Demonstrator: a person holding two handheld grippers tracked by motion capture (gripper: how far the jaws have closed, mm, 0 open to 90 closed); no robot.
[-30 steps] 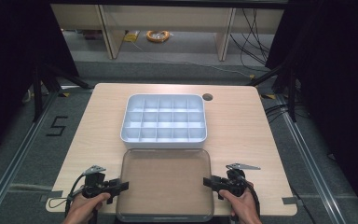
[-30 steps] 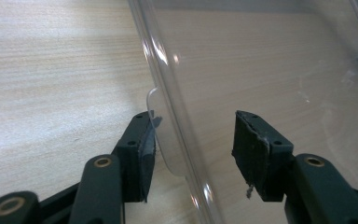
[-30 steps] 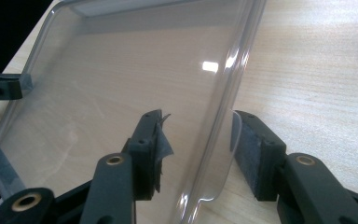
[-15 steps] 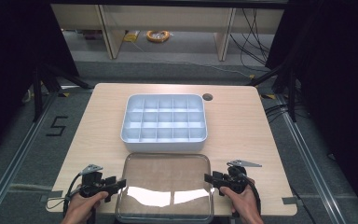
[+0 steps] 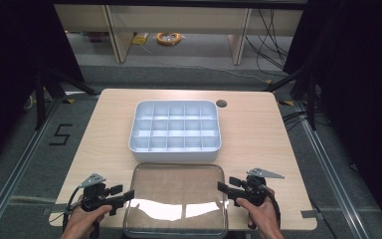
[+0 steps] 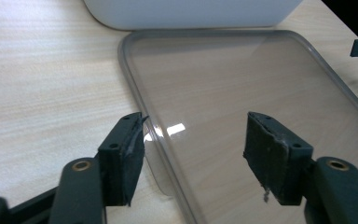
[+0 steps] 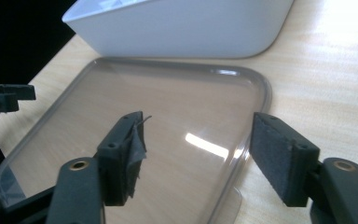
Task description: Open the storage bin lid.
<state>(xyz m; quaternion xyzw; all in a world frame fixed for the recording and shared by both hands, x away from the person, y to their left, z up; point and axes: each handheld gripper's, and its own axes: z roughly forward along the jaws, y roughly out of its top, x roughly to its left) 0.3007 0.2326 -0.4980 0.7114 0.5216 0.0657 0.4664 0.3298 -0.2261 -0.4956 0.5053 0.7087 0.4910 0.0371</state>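
Both claws just opened, straddling the flat-lying lid's [image 5: 175,199] edges.

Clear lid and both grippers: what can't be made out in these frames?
- Clear lid: high view, near edge cut off by the frame bottom; glare whitens its near part.
- Left gripper: jaws apart astride the lid's rim; whether a pad touches it is unclear. Jaws have just been opening.
- Right gripper: likewise, jaws have just been opening.
- White divided tray: gripper views cut it off at the top edge, showing its outer wall.
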